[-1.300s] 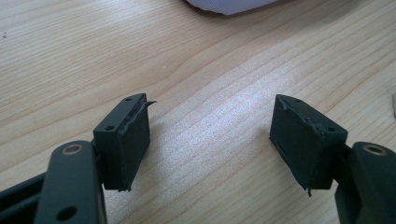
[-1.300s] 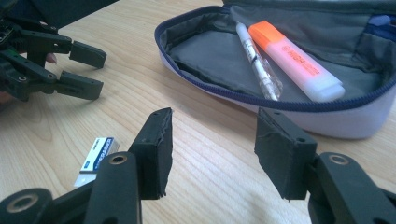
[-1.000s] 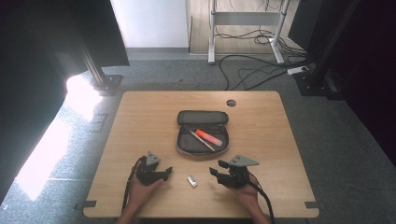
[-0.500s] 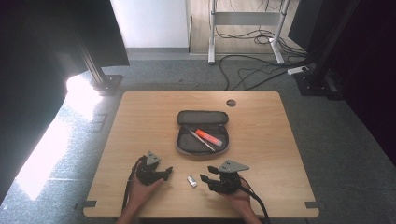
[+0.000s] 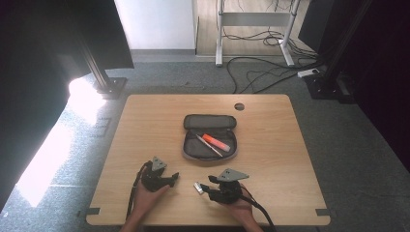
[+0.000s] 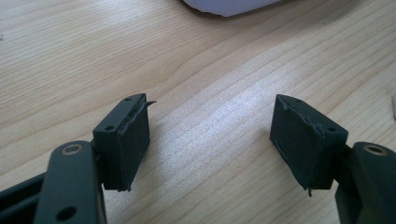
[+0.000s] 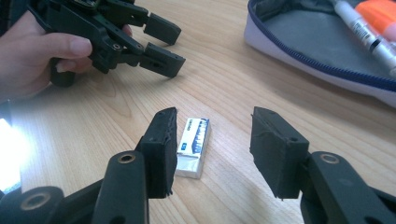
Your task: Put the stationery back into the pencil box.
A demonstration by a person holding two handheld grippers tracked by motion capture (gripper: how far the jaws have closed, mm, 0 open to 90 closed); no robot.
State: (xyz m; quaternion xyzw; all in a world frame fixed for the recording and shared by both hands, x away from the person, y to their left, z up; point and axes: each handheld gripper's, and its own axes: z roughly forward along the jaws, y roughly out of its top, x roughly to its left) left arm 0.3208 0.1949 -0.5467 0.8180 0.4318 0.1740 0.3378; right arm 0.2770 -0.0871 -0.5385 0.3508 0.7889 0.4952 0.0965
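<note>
Eraser (image 7: 192, 147) now lies between the narrowing right tongs (image 7: 212, 147), untouched.

Eraser's (image 7: 193, 146) near end behind a right tongs (image 7: 212, 144) pad; pouch (image 7: 322, 51) cut off at frame edge

Both grippers' fingers (image 7: 161, 140) apart

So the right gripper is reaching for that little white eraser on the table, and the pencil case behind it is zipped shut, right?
Not quite. The pencil case lies open, with a pen and an orange marker inside, as the high view shows. The rest holds: the right gripper has its jaws around the white eraser on the table; they have just been closing, with the eraser beside the left one.
</note>
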